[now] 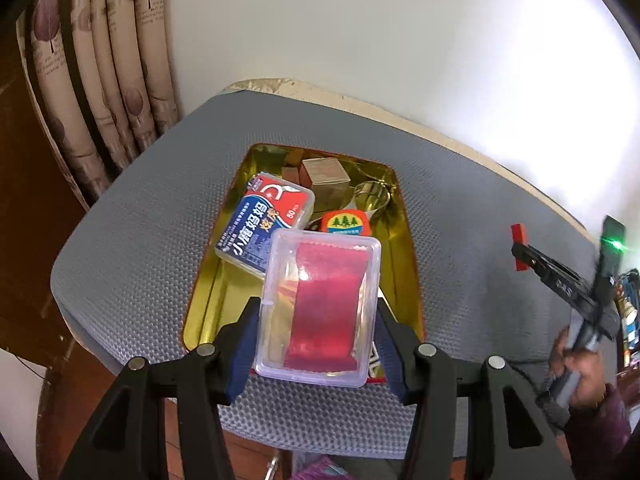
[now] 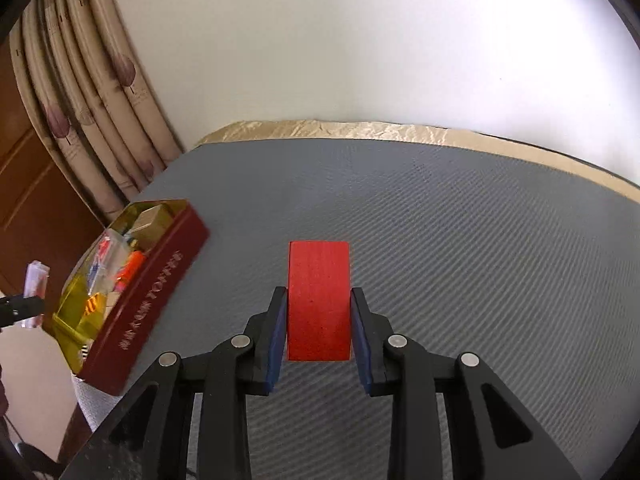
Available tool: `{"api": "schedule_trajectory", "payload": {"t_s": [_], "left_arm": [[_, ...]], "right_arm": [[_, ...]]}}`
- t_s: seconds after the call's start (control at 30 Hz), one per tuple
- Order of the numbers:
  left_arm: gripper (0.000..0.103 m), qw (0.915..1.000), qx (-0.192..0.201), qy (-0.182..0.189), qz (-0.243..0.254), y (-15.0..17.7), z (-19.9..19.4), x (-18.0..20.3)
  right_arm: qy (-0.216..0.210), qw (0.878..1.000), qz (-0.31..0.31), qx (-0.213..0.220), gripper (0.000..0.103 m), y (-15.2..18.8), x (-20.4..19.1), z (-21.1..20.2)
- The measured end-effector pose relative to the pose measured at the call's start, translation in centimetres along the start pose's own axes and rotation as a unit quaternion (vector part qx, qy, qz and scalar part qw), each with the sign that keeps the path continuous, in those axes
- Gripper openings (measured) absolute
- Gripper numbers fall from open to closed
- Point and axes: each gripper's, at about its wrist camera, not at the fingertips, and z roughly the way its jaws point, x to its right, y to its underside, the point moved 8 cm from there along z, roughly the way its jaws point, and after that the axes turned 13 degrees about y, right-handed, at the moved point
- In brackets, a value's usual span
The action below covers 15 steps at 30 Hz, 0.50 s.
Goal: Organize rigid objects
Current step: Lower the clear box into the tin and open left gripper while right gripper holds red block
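Left wrist view showed the left claw (image 1: 318, 332) clamped on a clear plastic box with red contents (image 1: 320, 304) over the gold-lined red tin (image 1: 404, 216) at the tabletop's (image 1: 140, 220) left edge. The right claw (image 2: 319, 328) gripped a red wooden block (image 2: 319, 300).

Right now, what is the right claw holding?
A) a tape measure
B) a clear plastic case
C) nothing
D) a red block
D: the right claw is shut on the red block, its blue pads pressing both sides above the grey mat; the clear case sits in the left claw over the tin.
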Motion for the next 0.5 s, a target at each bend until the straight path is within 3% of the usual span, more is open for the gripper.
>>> {"api": "schedule_trajectory", "payload": {"t_s": [0.2,0.5], "left_arm": [[0.055,0.9988,0.043,-0.024,0.008,-0.7,0.4,-2.3],[0.055,0.9992,0.034,-0.021,-0.007,-0.3,2.1,-4.4]], "right_arm": [[0.019,0.999,0.002,0.039,0.027,0.9,-0.5,-0.8],[0.028,0.999,0.011,0.035,0.027,1.4,0.0,-0.7]]}}
